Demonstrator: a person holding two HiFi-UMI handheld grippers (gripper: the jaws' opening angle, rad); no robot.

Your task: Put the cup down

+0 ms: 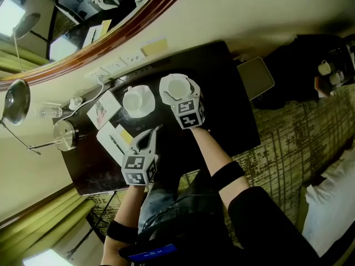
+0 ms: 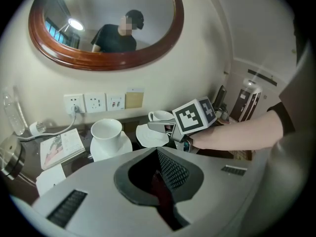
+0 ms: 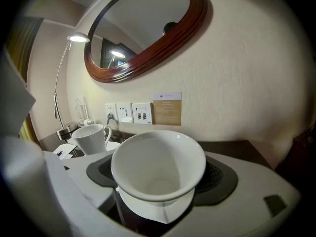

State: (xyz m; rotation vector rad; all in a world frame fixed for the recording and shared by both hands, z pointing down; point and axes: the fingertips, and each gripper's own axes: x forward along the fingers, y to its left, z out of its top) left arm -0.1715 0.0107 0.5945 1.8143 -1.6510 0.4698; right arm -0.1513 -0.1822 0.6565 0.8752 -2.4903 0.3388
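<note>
Right gripper (image 1: 178,88) first: its jaws stand wide yet clamp the white cup (image 3: 158,167), pads against the cup's sides with no gap showing. The cup sits at the desk's back edge, centred over a white saucer (image 2: 148,138). We cannot tell whether the cup's foot touches the saucer. Our left gripper (image 1: 156,130) is closed on nothing, jaws together, and hovers over the desk's front half, apart from the crockery.

We judge this to be the last of the lowering. To do it well we hold the cup upright over the saucer's well and come straight down until it bears. Only then do we ease the jaws apart evenly, so neither pad drags the cup sideways. We draw back along the jaws' own line, minding the flared rim. A nudge on the saucer's lip could skate it across the glossy top.

The desk (image 1: 227,82) is dark and shiny and set against a cream wall. Patterned carpet (image 1: 288,143) spreads past the desk's right end. An oval mirror (image 3: 143,28) in a red-brown frame hangs above the desk. A chrome lamp (image 1: 65,134) stands at the desk's left end. Left of the desk's centre lie a booklet (image 2: 59,149) and a second cup (image 2: 106,131) on its own saucer. Just above the desk's back edge are wall sockets (image 3: 129,112) and a small card (image 3: 167,108).
</note>
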